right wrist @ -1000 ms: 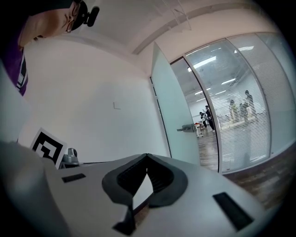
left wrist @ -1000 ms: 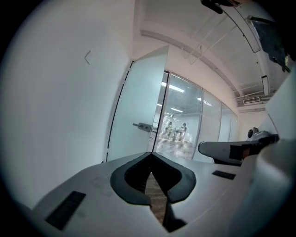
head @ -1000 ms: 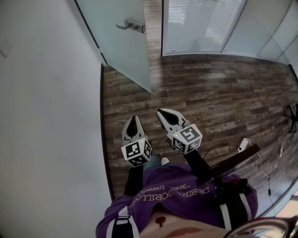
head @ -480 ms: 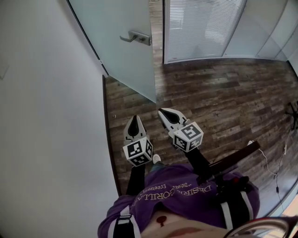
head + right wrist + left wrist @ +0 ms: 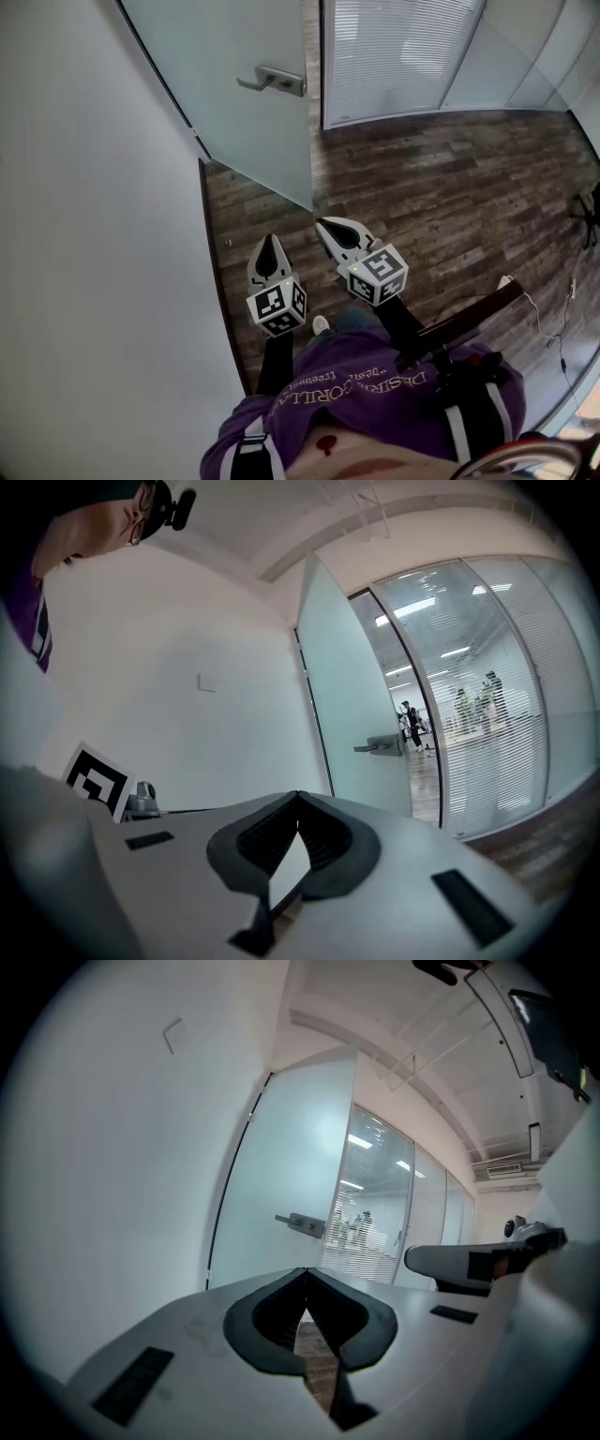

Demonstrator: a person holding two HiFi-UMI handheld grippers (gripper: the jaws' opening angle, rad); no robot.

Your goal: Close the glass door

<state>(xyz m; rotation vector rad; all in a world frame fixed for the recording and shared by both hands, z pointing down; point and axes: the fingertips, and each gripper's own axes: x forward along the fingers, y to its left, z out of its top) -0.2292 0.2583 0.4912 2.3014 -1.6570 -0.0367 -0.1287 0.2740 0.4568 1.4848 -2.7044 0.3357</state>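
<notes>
As it stands: frosted glass door [image 5: 234, 131] ajar ahead, well apart from both.
Left hand-held gripper [image 5: 270, 246]: clenched, empty.
Right hand-held gripper [image 5: 330, 228]: clenched, empty.
Risk: tips skidding off smooth glass, door left unlatched.

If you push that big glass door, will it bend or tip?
Probably neither. The frosted glass door looks like one stiff pane hinged at one edge, so it should swing. It's big, so likely heavy. Its metal lever handle may grip better than smooth glass.

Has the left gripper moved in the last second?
Yes: the left gripper has moved toward the glass door, whose lower corner now lies nearer its tips.
</notes>
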